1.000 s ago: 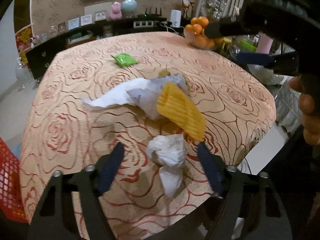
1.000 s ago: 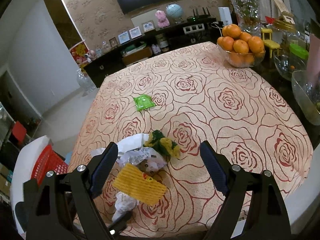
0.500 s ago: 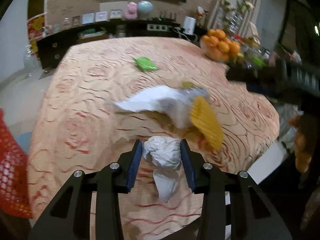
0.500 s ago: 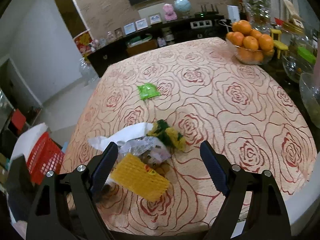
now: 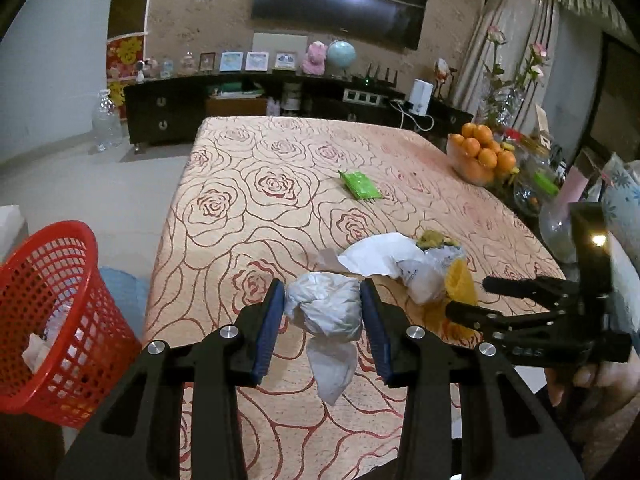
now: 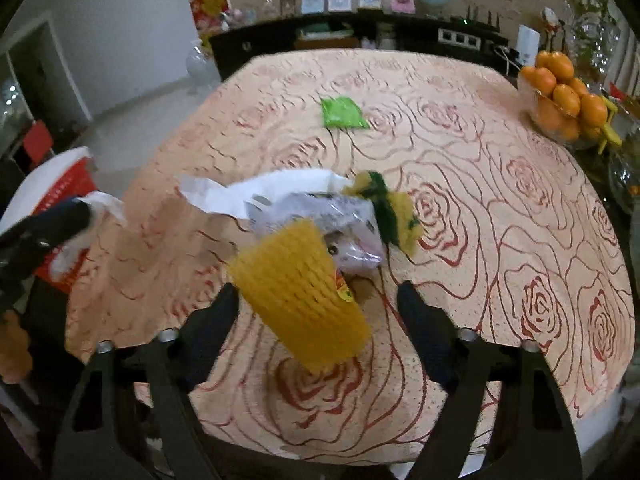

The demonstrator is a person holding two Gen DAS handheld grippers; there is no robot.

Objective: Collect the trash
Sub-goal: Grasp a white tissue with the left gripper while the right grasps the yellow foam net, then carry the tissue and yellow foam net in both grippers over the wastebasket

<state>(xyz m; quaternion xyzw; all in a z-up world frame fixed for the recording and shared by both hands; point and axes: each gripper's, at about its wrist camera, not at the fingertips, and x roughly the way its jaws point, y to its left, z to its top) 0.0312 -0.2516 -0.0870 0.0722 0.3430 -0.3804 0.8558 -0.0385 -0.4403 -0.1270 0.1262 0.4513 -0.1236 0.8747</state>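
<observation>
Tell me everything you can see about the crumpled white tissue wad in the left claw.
The crumpled white tissue wad looks like soft, wrinkled paper, bunched into a rounded lump with a loose tail hanging below. It sits pinched between the blue pads of the left claw, over the near part of the rose-patterned tablecloth. Whether it touches the cloth is unclear.

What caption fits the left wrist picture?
Left hand-held gripper clamps a crumpled white tissue wad near the red basket.

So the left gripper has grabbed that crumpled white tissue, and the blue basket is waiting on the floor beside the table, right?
Nearly. The left gripper does hold the crumpled white tissue between its fingers, but the basket on the floor beside the table is red, not blue, as the left wrist view shows.
</observation>
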